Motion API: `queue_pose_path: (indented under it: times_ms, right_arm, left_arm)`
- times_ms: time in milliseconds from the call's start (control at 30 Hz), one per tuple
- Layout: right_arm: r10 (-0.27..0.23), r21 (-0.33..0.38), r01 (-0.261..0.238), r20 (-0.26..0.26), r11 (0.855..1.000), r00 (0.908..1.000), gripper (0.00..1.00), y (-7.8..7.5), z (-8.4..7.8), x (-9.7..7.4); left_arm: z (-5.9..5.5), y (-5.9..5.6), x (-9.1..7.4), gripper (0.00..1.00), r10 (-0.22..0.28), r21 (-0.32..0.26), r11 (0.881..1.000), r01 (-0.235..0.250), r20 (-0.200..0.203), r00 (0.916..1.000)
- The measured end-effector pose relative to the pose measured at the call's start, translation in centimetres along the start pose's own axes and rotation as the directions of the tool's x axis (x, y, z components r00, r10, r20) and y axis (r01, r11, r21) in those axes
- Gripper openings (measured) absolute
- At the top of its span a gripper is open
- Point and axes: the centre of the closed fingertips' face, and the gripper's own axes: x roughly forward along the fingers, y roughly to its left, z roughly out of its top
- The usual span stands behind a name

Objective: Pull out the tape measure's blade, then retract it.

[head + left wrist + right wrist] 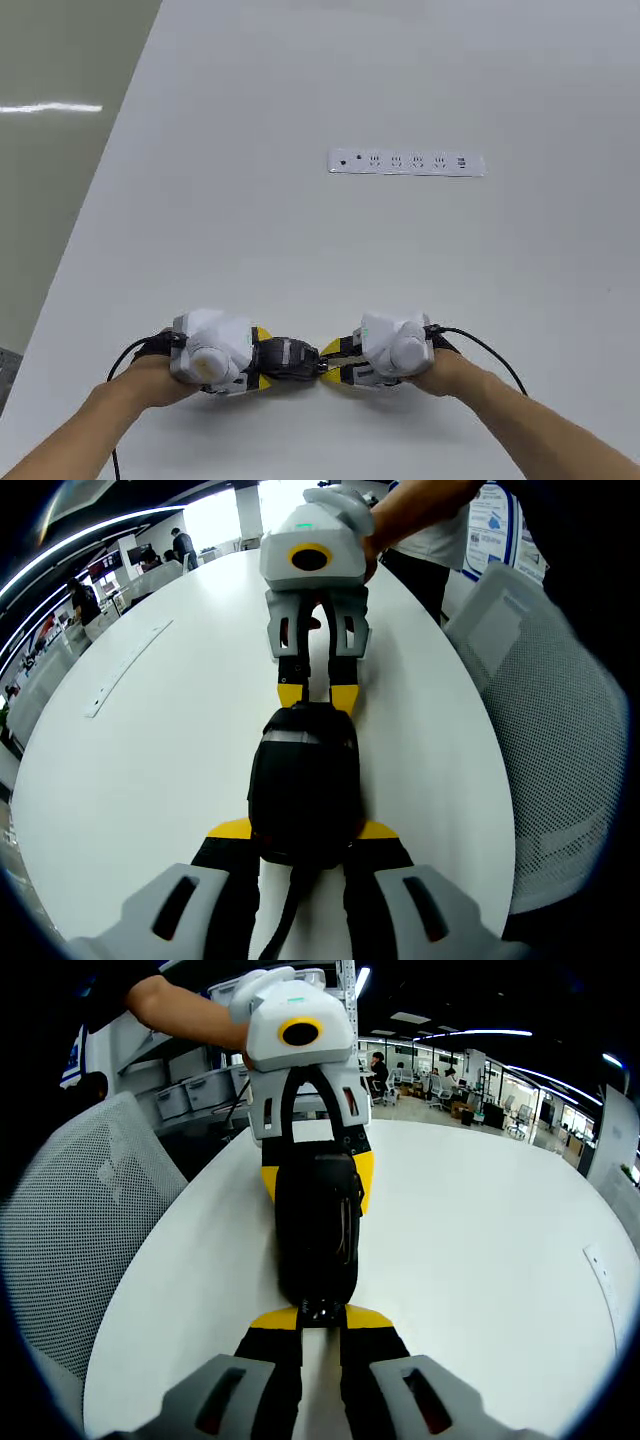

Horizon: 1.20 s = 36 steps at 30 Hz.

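Tape measure (288, 358), black case, blade in, lying on the white counter (300, 240) near its front edge, between the two tongs. Left tongs (262, 358) clamped across the case from both sides; right tongs (328, 364) drawn almost together on the blade hook (318, 1309) at the case's end, the two pairs facing each other nose to nose, each held in a hand. White power strip (406, 162) well apart, farther back on the counter; grey mesh chair (545, 730) beside the counter's edge.
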Motion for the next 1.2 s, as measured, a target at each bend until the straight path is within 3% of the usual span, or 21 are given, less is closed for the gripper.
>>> queue_pose_path:
  times_ms: [800, 1200]
  right_arm:
    - [0.004, 0.014, -0.004, -0.005, 1.000, 1.0000, 0.11, 0.3, 0.4, -0.4]
    - [0.005, 0.033, -0.005, -0.008, 0.999, 1.0000, 0.11, 0.4, -0.2, -1.0]
  left_arm:
    - [-0.2, 0.0, -0.2, 0.28, -0.011, 0.003, 1.000, 0.011, 0.002, 0.9999]
    - [-0.2, 0.0, -0.1, 0.28, -0.016, 0.006, 1.000, 0.016, 0.004, 0.9999]
